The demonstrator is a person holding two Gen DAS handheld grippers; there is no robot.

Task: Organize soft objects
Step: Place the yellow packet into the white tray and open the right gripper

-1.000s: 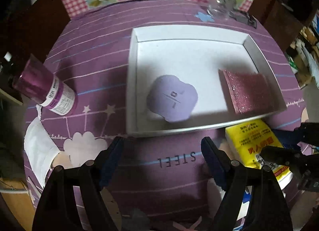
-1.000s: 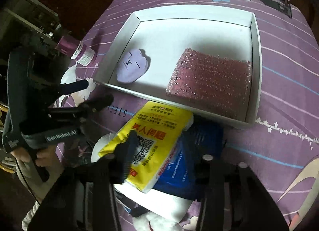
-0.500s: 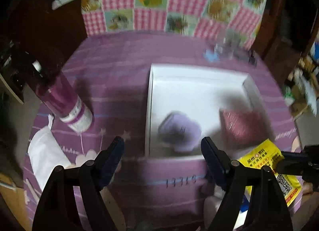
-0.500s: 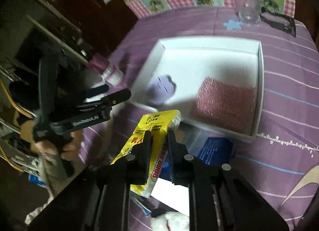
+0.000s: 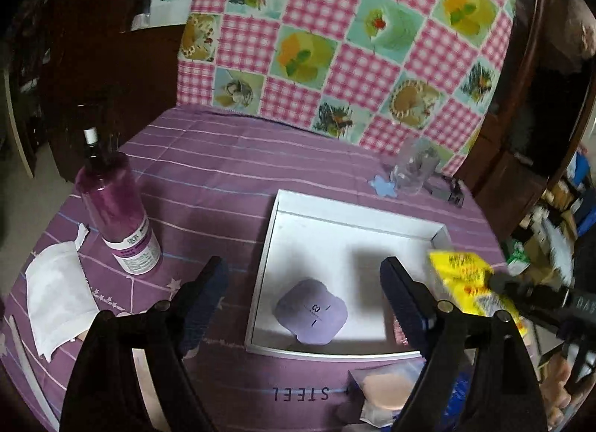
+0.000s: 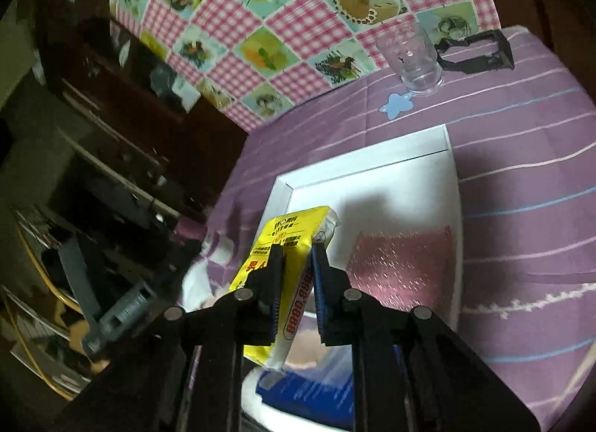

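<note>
The pink glittery scouring pad (image 6: 406,268) is nearly hidden in the left wrist view, where only a sliver shows behind the left gripper's right finger; the right wrist view shows it lying flat in the shallow white rectangular tray (image 5: 350,208). The soft yellow plastic tissue packet (image 6: 287,245) is blurred in the left wrist view, so its print cannot be read there. From the right wrist it shows black and red characters on yellow, with white tissue bulging at its top end, and its lower end is cut off by the black fingers.

The right gripper (image 6: 296,257) is clamped on this packet; its jaws closed on it within the last second and are now pressed against its sides. The packet is lifted off the purple striped tablecloth (image 5: 223,178) and hangs over the near edge of the tray.

The left gripper (image 5: 303,279) hovers with its jaws wide apart and nothing between them. Beyond it, the lilac rounded soft pad (image 5: 312,311) lies in the tray's near left part.

A blue packet (image 6: 316,391) below the right gripper is only partly visible. A purple bottle (image 5: 115,208) stands left of the tray, and a clear glass (image 6: 413,55) stands beyond it.
</note>
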